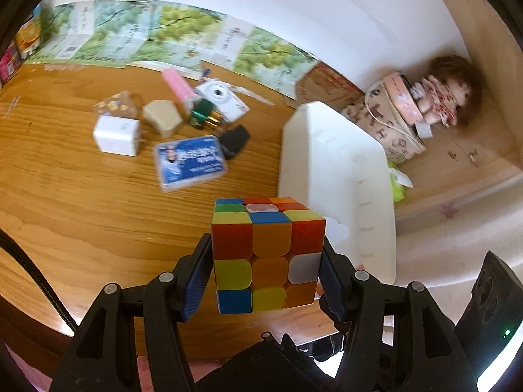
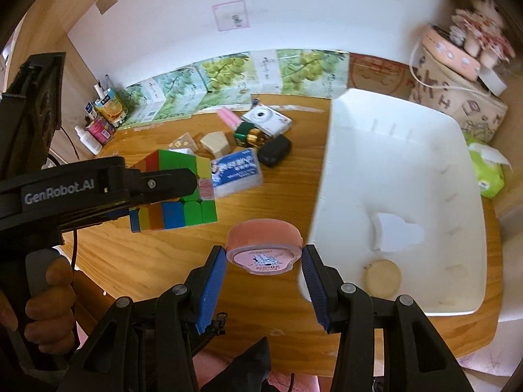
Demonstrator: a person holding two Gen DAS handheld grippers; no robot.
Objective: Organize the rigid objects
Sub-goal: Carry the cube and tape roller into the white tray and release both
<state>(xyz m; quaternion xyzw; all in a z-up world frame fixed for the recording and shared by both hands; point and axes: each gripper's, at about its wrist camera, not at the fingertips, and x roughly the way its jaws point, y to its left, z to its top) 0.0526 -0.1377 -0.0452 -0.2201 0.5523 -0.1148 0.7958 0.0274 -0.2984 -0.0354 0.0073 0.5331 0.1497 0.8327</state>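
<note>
The left gripper [image 1: 266,258] is clamped on a puzzle cube [image 1: 266,254] with mixed coloured faces, its blue pads pressing the cube's two sides and holding it clear above the wooden table [image 1: 81,202]. In the right wrist view the same cube hangs in the air at the left, with a hand [image 2: 49,297] wrapped round the gripper's handle below it. The right gripper [image 2: 264,258] is closed on a round pink container [image 2: 264,245], which lies on its side between the blue pads with its printed end facing the camera, also lifted off the table. Just to the right stands a white plastic bin [image 2: 408,130], holding a pale round disc [image 2: 383,276] near its front corner and a flat white cloud-shaped piece [image 2: 397,232] on its floor. Farther back on the table lie a white charger block [image 1: 116,135], a beige block [image 1: 162,117], a blue-labelled clear case [image 1: 191,163], a small black case [image 1: 233,140], a pink tube [image 1: 178,86], a green-and-gold item [image 1: 204,116] and a small white camera [image 1: 219,96], grouped together well apart from both grippers.
</note>
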